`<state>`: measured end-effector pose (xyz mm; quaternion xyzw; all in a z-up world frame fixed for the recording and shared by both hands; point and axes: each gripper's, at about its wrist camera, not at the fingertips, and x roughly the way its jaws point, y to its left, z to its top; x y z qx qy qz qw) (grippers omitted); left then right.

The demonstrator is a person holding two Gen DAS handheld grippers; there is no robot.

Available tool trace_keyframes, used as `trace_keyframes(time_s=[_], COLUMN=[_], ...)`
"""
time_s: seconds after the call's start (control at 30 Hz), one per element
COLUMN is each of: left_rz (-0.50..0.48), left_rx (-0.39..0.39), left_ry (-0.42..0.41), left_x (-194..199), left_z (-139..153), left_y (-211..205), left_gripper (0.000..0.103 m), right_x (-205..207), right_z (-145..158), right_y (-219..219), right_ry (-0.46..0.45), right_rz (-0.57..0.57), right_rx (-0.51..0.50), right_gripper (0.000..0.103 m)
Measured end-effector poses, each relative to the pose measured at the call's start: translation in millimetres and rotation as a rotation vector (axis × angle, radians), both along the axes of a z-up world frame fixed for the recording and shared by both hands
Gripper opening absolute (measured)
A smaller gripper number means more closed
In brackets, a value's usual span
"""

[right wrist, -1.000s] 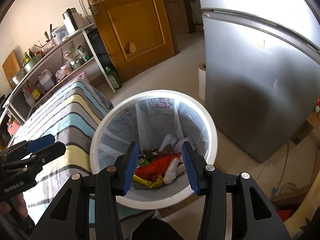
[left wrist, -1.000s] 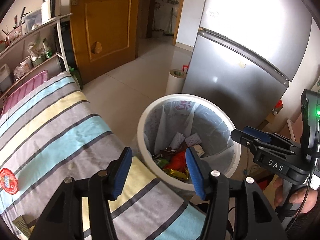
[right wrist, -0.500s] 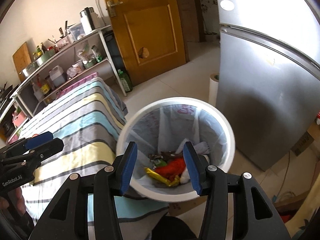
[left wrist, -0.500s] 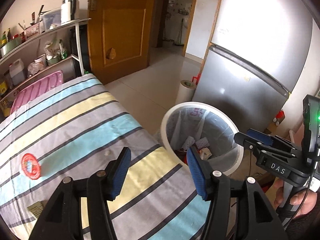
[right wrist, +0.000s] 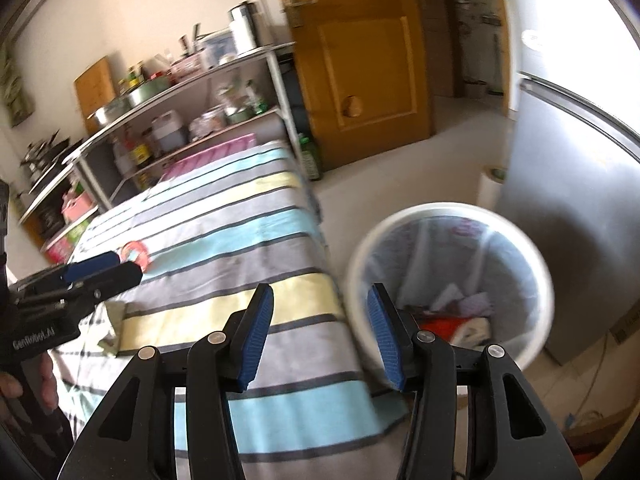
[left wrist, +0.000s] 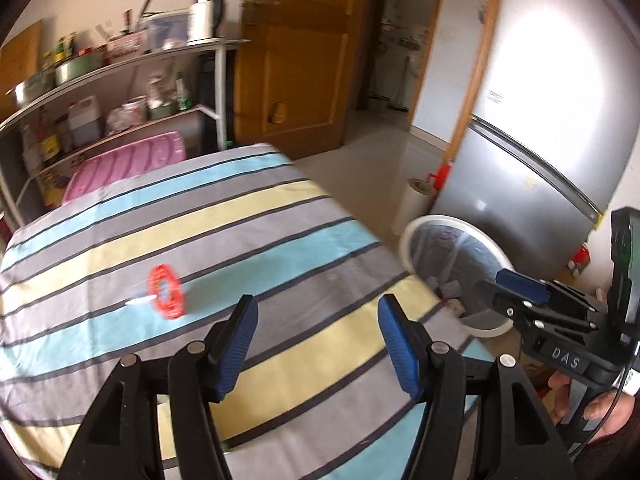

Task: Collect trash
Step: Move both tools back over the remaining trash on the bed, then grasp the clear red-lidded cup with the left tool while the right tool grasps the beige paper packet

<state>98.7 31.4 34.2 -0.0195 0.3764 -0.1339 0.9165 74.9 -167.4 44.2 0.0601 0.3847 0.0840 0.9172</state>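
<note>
1. Looking down the left gripper, we see its blue pads standing well apart with only the striped cloth showing between them; the jaws have just been opening, and they hold nothing.
2. Our right gripper is likewise parted and empty. Its jaws opened a little further early in the last second, and it hangs over the table edge, beside the bin.
3. At about ten o'clock from the left gripper's fingertips, a little way up the cloth, lies the red round wrapper. It is the clearest piece of trash left on the table.
4. We judge the wrapper to be light, thin and flimsy, likely a foil or plastic lid. It should crumple under the pads and may slide on the cloth. One side seems to lift slightly off the cloth, though motion blur makes that uncertain.
5. We would take it by the raised rim, one pad under the edge and one over it, closing gently so that it does not skid away.
6. In the right wrist view a pale crumpled scrap lies at nine o'clock from that gripper, close under the left gripper's body. It looks soft, like tissue, and a pinch anywhere on the wad should do.
7. Farther off, at three o'clock from the left gripper, the white bin stands on the floor against the table edge, lined with a bag and already holding wrappers.
</note>
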Motion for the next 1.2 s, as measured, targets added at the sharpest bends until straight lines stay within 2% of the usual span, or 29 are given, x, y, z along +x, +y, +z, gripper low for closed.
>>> trace_keyframes(time_s=[0.33,0.67,0.93,1.13,1.2], left_rz=[0.164,0.245,0.225,0.138,0.127], left_rx=[-0.002,-0.007,-0.058,-0.084,-0.079], left_ry=[0.01,0.043,0.065,0.094,0.113], left_x=[-11,-11,7,27,34], left_z=[-6,-22,-33,-42,-45], left_y=[89,141,159,155,152], left_gripper=[0.067,0.068,0.068,0.069,0.069], right_x=[8,8,8,13,13], right_z=[-14,-33,-52,-67,-67], right_y=[87,160,207,229,231], right_ry=[0.015,0.05,0.108,0.15,0.136], right_rz=[0.2,0.38,0.538,0.581,0.58], right_rx=[0.008,0.017,0.019,-0.051,-0.064], right_gripper=[0.05,0.05,0.05,0.05,0.05])
